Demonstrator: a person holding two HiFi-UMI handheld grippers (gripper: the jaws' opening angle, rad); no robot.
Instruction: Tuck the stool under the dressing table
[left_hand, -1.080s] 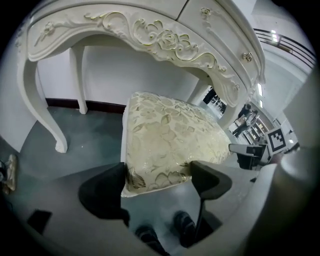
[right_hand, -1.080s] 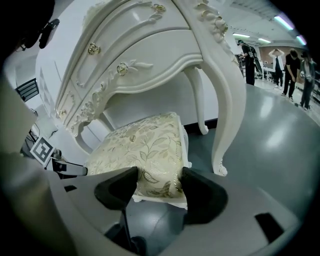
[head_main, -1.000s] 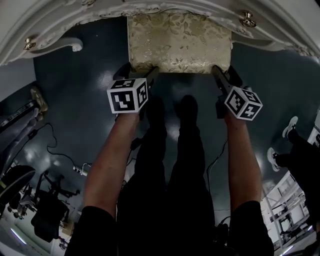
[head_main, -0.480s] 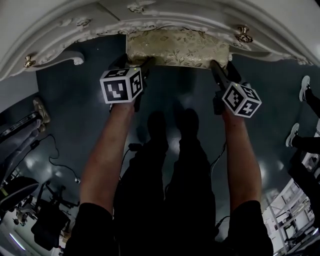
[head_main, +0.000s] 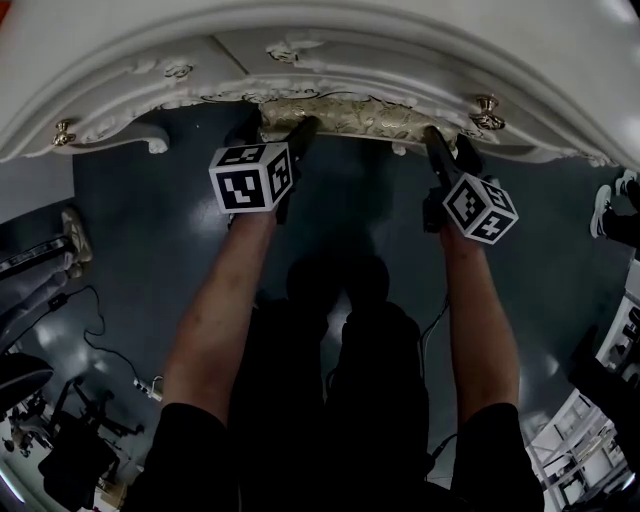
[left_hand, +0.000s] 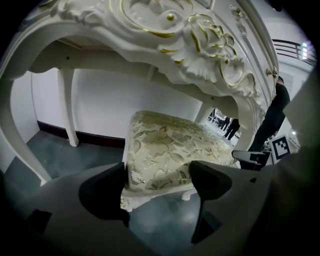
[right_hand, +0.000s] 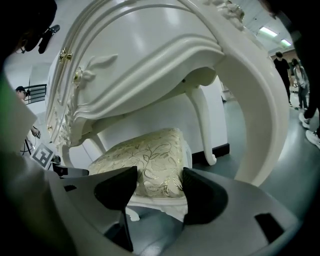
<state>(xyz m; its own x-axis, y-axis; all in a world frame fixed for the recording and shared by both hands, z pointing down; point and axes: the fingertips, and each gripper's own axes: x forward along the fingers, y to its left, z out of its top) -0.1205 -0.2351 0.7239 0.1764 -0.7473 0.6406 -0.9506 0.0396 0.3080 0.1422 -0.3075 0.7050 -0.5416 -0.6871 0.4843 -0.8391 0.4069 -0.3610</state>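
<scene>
Dark floor (head_main: 370, 215) shows where the gold-floral stool (head_main: 340, 115) was; it's slid up to 12 o'clock, just a sliver poking out from the white dressing table (head_main: 400, 40); left gripper (head_main: 278, 128) and right gripper (head_main: 447, 148) each clamped on a front seat corner; nearly tucked.

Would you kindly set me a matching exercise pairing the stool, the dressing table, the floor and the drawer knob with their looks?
Things:
1. stool
2. dressing table
3. floor
4. drawer knob

Looks:
A. dark blue-grey and glossy
B. white with gilded carving
C. small, round and brass-coloured
D. cream-gold floral cushion

Pairs: 1-D, 2-B, 3-A, 4-C
</scene>
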